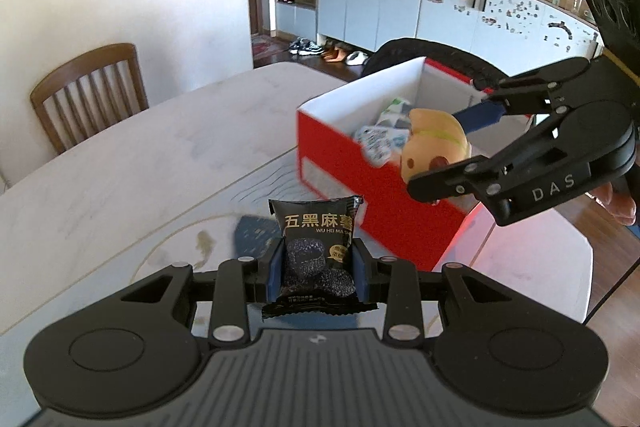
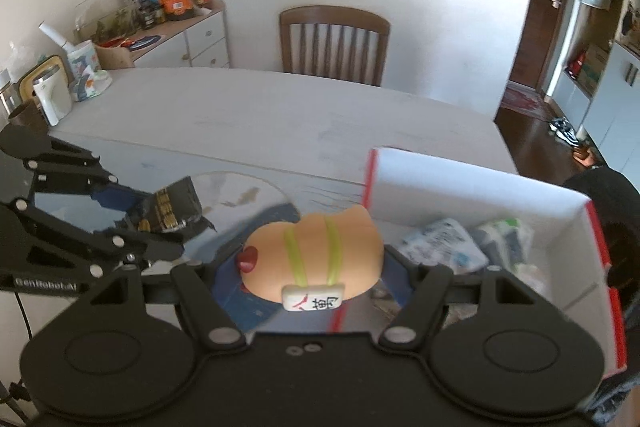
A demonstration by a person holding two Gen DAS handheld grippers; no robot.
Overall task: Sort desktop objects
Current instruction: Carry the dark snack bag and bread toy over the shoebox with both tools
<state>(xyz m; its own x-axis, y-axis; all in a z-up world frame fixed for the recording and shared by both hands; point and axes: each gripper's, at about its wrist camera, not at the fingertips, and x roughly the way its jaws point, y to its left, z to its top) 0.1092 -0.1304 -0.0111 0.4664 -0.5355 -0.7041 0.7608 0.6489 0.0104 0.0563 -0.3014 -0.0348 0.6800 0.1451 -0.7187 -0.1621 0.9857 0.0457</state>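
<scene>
Left tool (image 1: 318, 273) was clamped on a small black foil snack packet with gold lettering (image 1: 318, 255), held upright at lower centre of the left wrist view, above the pale marbled tabletop (image 1: 120, 163). In the right wrist view the same packet (image 2: 172, 209) appeared at middle left. Right tool (image 2: 310, 281) gripped a soft peach-coloured squeeze toy with two yellow-green bands and a white mahjong-tile tag (image 2: 312, 255), at centre frame beside the near corner of the box. The red-and-white open cardboard box (image 1: 360, 163) sat right of centre, with white printed sachets (image 2: 444, 243) lying inside. In the left wrist view the toy (image 1: 434, 143) was over the box's near wall. A brown wooden slatted chair (image 2: 334, 45) stood behind the tabletop.
</scene>
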